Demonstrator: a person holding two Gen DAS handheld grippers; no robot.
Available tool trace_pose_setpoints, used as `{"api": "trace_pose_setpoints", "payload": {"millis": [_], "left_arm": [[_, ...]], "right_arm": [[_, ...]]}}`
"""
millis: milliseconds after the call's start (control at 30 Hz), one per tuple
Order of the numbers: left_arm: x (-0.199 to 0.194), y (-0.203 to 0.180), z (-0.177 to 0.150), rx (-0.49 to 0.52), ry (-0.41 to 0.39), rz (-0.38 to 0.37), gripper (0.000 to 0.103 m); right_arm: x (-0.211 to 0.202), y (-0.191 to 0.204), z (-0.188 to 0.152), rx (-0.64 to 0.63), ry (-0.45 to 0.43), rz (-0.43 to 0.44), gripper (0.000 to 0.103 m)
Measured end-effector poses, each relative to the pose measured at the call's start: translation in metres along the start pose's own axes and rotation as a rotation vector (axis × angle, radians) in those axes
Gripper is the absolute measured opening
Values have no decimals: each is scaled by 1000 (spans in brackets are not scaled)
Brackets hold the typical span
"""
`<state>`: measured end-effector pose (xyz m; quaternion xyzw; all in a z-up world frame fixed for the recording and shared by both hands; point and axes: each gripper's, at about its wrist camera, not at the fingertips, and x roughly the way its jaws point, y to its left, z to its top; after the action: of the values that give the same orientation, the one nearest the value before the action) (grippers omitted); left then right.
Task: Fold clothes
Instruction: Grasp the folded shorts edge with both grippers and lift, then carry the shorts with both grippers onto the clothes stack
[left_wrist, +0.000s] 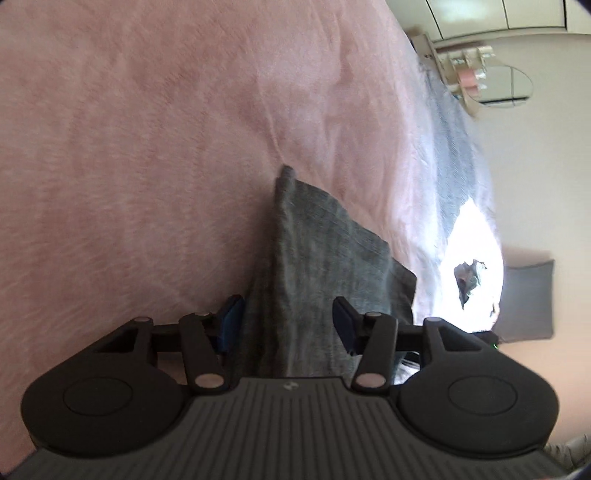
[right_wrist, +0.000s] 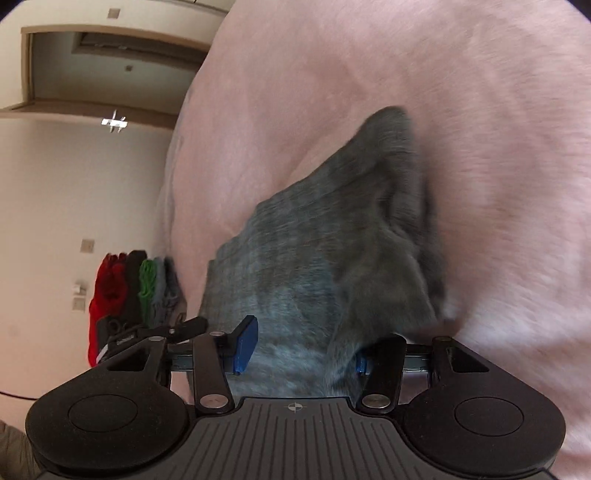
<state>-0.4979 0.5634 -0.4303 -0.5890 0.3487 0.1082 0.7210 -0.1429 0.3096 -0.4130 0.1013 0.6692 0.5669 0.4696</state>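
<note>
Left-wrist view gives me mostly the pink blanket (left_wrist: 147, 147), spread wide over the bed and serving as my folding surface. On it lies the grey garment (left_wrist: 317, 258), a knit piece that runs from a corner far out on the blanket back toward me and between the pads. From the right wrist, the same garment (right_wrist: 325, 251) bulks up in a peaked heap, blurred, so I cannot tell how many layers it has. My guess is that I hold its near edge at two places so a fold can be carried over evenly.

Off the bed edge, a stack of coloured clothes (right_wrist: 136, 288) stands against the wall, probably the finished or waiting pile.

Left gripper (left_wrist: 288, 325): its pads stand apart with cloth between them; the left pad (left_wrist: 231, 321) sits against the fabric, the right one shows a gap, so I read it as not yet pinching. Right gripper (right_wrist: 303, 350): cloth fills the jaws and hides one pad, so whether it pinches I cannot tell.
</note>
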Motion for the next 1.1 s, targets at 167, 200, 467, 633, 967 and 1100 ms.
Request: {"api": "trace_pose_setpoints", "payload": {"millis": [167,200,467,633,967,1100], "left_arm": [[11,-2,2,22,27,0,20],[11,-5,1,32,29,1,13],[-26,-38,-22,55,-78,-6,9],[-90,-66,-51,23,-224,-26,9],[-254,-72,-114,-69,-531,15,9],[-328,-63,-120,-74,-631,40,9]], "right_arm": [[14,3,4,22,43,0,15],[14,6,4,13,47,-7,12],[-15,65,4,-62,26,18,9],[-21,133,6,-161,80,54,9],[54,282,-15,-356,268,121,9],[108,349,-28,-425,313,149,9]]}}
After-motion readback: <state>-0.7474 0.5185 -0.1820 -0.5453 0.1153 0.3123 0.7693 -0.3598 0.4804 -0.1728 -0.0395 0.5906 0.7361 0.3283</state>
